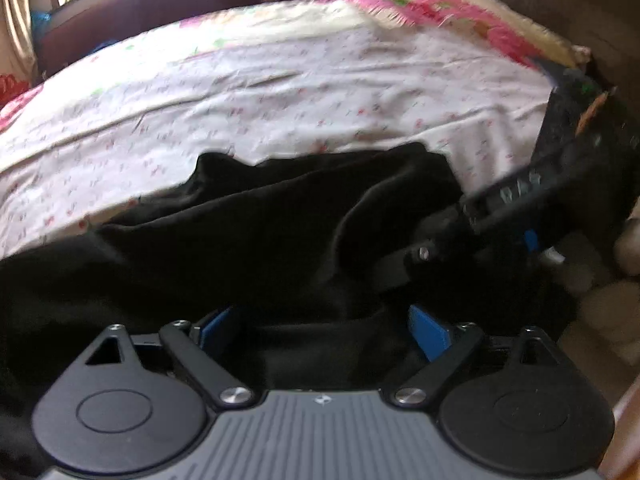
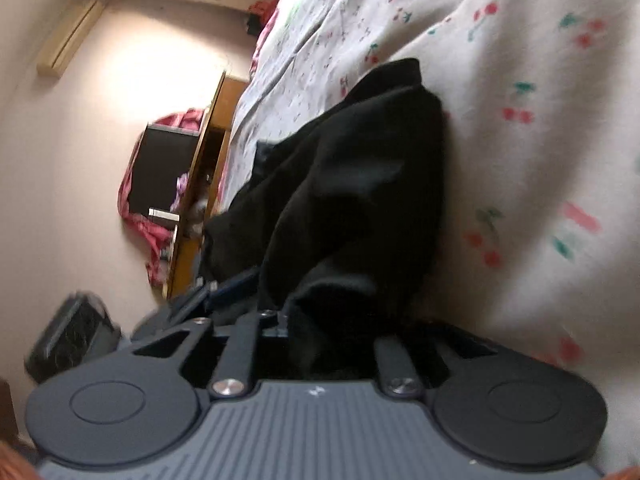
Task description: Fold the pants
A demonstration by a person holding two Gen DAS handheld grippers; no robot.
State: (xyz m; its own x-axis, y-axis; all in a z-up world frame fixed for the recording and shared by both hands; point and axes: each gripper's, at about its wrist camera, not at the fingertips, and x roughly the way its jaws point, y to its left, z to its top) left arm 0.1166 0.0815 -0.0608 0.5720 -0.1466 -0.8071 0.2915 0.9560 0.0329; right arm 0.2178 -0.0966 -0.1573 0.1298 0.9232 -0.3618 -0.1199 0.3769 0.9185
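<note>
1. The black pants (image 1: 280,232) lay bunched on a bed covered by a white cherry-print sheet (image 1: 280,92), filling the lower half of the left wrist view, from 9 o'clock round through 6 o'clock.
2. The left gripper (image 1: 324,332) sat at 6 o'clock of its own view, its two blue finger pads (image 1: 430,330) standing apart with black cloth heaped between them. The folds hid the pad faces, so I could not tell whether the jaws were pinching the fabric or simply resting around it.
3. The right gripper (image 2: 320,320) was rolled onto its side, so the bed ran up the right of its view and a pale wall (image 2: 80,140) filled the left.
4. Its jaws were clenched on the pants (image 2: 352,184): cloth rose straight out of the gap between its linkages and piled up toward 12 o'clock. No earlier picture was given to compare.
5. In the left wrist view, the right gripper (image 1: 440,252) reached in from 3 o'clock, its tip buried in the right edge of the pants.
6. A pink floral blanket (image 1: 420,12) lay at the far end of the bed, toward 1 o'clock in the left view.
7. In the right view, a wooden cabinet (image 2: 200,184) stood at 9 o'clock, with pink cloth (image 2: 156,236) draped just beside it.
</note>
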